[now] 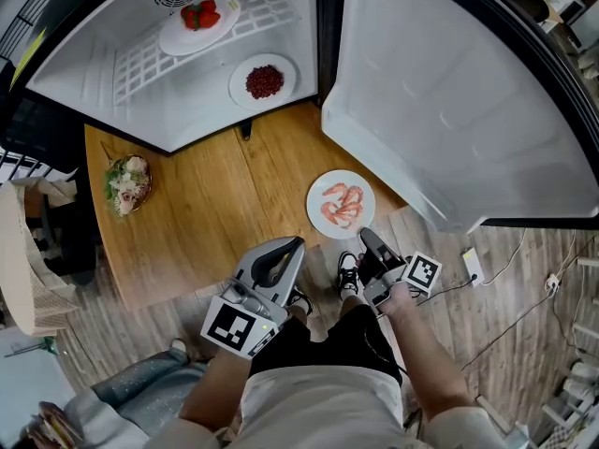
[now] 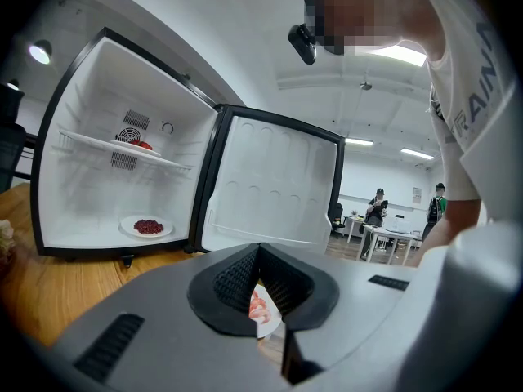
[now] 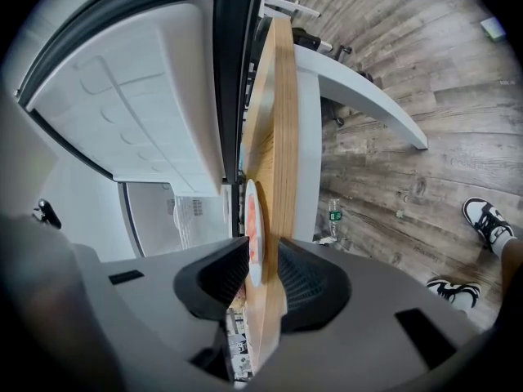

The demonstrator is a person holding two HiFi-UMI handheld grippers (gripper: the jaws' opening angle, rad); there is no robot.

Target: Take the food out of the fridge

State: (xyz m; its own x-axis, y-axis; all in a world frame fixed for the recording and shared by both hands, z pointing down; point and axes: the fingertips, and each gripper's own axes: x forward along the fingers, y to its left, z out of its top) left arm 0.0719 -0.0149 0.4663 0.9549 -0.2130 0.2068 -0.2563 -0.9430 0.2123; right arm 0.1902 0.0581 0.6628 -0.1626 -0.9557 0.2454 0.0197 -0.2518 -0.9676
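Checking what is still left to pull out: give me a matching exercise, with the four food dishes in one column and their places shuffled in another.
1. strawberry plate
2. plate of dark red berries
3. shrimp plate
4. salad bowl

A. table, left side
B. fridge floor
C. table, near its front edge
D. fridge wire shelf

Pairs: 1-D, 2-B, 3-C, 4-A.

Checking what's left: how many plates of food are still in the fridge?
2: the strawberry plate on the wire shelf, the red-berry plate on the fridge floor. None seems hidden.
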